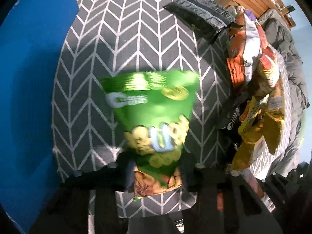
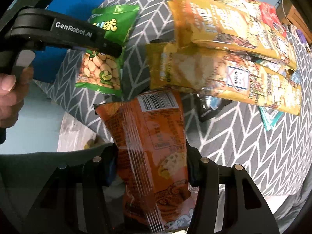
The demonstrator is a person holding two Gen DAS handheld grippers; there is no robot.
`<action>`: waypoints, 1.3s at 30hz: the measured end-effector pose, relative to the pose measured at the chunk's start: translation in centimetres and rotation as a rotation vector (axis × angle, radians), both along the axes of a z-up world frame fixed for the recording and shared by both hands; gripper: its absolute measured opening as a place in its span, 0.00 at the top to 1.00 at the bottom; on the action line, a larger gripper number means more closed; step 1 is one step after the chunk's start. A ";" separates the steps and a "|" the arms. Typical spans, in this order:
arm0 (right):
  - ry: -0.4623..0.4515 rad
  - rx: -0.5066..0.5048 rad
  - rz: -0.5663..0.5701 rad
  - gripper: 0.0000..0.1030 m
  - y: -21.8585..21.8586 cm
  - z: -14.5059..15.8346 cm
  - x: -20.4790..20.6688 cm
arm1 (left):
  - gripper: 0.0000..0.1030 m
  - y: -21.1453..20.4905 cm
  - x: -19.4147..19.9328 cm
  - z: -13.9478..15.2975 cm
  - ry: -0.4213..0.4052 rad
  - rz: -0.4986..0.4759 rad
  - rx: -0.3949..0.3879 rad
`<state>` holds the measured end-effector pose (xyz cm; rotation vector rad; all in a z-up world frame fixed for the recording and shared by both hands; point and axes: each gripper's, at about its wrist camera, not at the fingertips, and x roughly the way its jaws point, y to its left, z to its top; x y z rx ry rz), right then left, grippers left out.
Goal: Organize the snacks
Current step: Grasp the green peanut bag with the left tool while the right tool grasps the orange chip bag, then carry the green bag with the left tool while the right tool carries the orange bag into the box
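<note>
Left wrist view: the left gripper [image 1: 156, 175] is clamped on a green snack bag [image 1: 154, 117], blurry, hanging over the grey herringbone cloth [image 1: 117, 39] of the table. A pile of snack packs [image 1: 253, 78] sits along the cloth's right edge.

Right wrist view: the right gripper [image 2: 152, 167] is pinching an orange snack bag [image 2: 152, 146], barcode side up, near the cloth's left edge. Two yellow packs [image 2: 224, 58] lie just beyond it. A hand [image 2: 9, 93] holds the other gripper with the green bag.

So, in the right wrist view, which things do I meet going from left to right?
Person's hand → left gripper on the green snack bag → orange snack bag in the right gripper → yellow snack bags.
</note>
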<state>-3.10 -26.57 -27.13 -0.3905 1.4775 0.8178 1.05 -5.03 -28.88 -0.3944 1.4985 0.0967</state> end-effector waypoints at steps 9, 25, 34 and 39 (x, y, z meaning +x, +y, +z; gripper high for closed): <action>0.008 0.046 0.023 0.50 2.3 0.5 -0.3 | 0.68 1.8 -2.9 3.6 -0.056 -0.016 0.036; -0.069 0.135 0.056 0.50 6.9 3.8 3.3 | 0.70 5.6 -5.3 10.2 -0.186 0.076 0.086; -0.186 0.145 0.076 0.50 8.8 7.3 5.5 | 0.70 7.8 -6.3 12.8 -0.233 0.164 0.070; -0.252 0.131 0.084 0.50 10.7 8.9 8.1 | 0.70 8.8 -6.4 14.0 -0.258 0.211 0.054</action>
